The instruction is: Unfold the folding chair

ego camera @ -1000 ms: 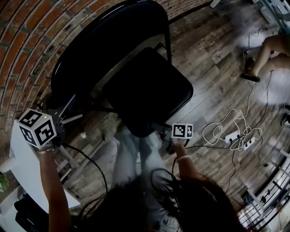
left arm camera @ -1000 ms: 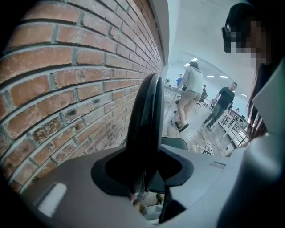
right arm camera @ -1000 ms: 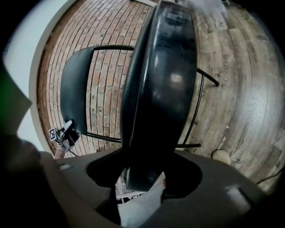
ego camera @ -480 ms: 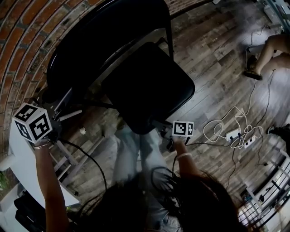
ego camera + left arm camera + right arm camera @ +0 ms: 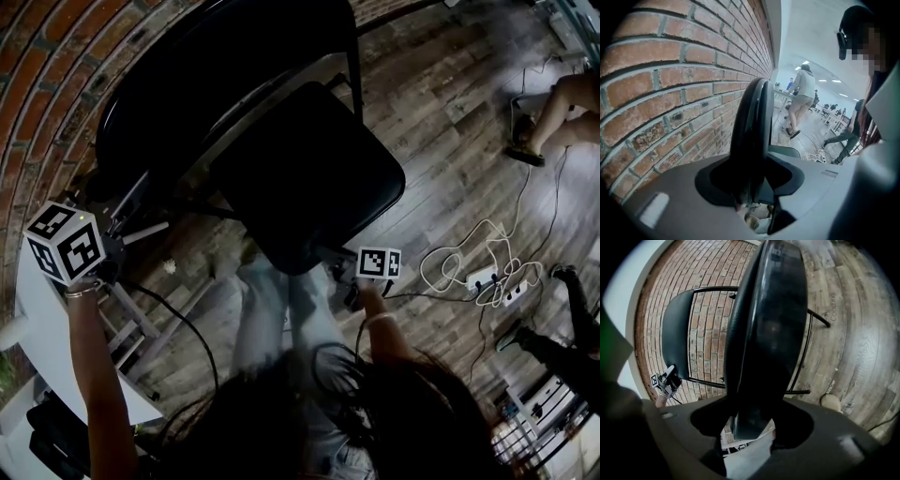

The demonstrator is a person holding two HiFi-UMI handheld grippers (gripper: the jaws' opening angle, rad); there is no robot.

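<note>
The folding chair stands on the wooden floor close to the brick wall, its seat swung partly down from the backrest. It looks like a steel-tube frame with hard, glossy panels: stiff, moderately heavy and rather slippery, and likely to pivot stiffly at its hinges. Firm holds on the panel edges, well apart, seem best. The right hand-held gripper is clenched on the seat's front edge, which gives good leverage for pressing the seat down. The left hand-held gripper steadies the backrest's side edge. Its jaws are easing apart with that edge between them, pads seemingly touching it. A slack hold there could let the frame tip.
</note>
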